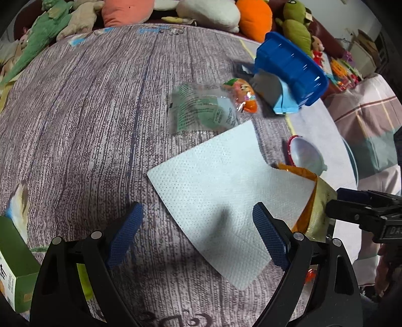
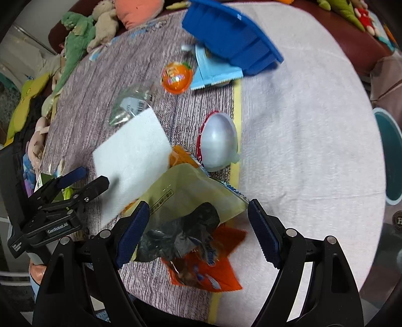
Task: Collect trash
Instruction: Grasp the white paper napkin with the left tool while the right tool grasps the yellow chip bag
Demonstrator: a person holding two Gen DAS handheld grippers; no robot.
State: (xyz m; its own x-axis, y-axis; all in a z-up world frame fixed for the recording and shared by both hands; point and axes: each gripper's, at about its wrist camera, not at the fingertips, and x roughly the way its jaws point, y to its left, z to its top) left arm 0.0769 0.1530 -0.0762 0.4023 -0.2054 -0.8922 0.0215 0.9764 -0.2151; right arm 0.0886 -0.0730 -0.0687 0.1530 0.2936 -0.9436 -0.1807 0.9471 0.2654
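Trash lies scattered on the wood-print tablecloth (image 1: 75, 125). A white paper napkin (image 1: 226, 196) lies flat, its near corner between the fingers of my open left gripper (image 1: 198, 236); it also shows in the right wrist view (image 2: 130, 161). My open right gripper (image 2: 198, 231) hovers over a pale yellow-green pouch (image 2: 191, 188) and an orange wrapper (image 2: 216, 271). A clear green-printed wrapper (image 1: 201, 108), an orange jelly cup (image 2: 177, 76), a light blue packet (image 2: 213, 73) and a white plastic half egg (image 2: 218, 140) lie farther off. A blue bin (image 1: 289, 68) lies tipped on its side.
Plush toys (image 1: 213, 12) line the far edge of the table. A green box (image 1: 15, 264) stands at the near left. A white towel (image 2: 301, 125) covers the right side of the table. A teal round container (image 2: 389, 156) sits at the far right.
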